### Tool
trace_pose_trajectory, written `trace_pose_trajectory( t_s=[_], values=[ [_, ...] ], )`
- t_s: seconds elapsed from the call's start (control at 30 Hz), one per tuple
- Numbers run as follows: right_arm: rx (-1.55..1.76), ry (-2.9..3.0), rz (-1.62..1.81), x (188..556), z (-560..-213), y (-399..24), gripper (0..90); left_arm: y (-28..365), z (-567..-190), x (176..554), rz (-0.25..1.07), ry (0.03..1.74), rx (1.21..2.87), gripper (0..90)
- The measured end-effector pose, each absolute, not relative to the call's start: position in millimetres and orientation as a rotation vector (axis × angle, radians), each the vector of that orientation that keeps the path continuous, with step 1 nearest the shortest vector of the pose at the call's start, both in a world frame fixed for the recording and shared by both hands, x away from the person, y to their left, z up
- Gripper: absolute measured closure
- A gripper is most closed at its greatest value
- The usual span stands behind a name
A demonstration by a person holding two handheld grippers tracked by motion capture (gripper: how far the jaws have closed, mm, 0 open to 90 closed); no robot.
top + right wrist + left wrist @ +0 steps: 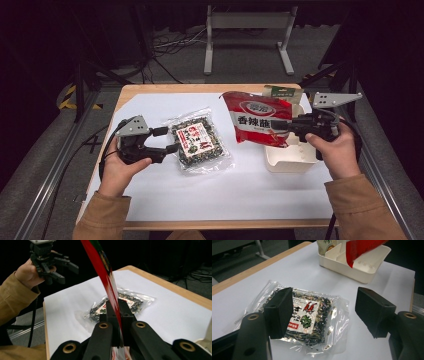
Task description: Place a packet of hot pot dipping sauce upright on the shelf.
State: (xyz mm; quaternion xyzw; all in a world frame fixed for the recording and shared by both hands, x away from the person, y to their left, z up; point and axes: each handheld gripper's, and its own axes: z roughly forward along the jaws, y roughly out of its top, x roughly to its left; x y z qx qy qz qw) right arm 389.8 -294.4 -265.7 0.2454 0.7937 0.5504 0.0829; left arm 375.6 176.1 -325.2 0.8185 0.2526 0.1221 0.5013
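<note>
The right gripper (280,126) is pinching the red snack pouch (257,124) by its edge, fingers clamped tight on the foil, and holding it up in the air just above the near-left corner of the white divided tray (290,161) at the right of the bench (150,90). A green-topped packet (281,93) is already standing in the tray's far end. Over on the left, the left gripper (167,140) is hovering with its fingers spread wide, gripping nothing, right beside the clear bag of dark seaweed (199,141) lying flat mid-bench. Looks like the packing step: the red pouch is going into the tray. Next, it needs lowering into a free compartment before letting go, while the left lines up on the seaweed bag.
</note>
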Motion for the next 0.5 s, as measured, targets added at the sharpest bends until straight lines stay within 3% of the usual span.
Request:
trace_pose_trajectory(
  t_s=[0.5],
  values=[
    [0.774, 2.280, 1.651, 421, -263, -320, 89.5, 188, -338, 379, 0.297, 0.696, 1.971, 29.8]
  ],
)
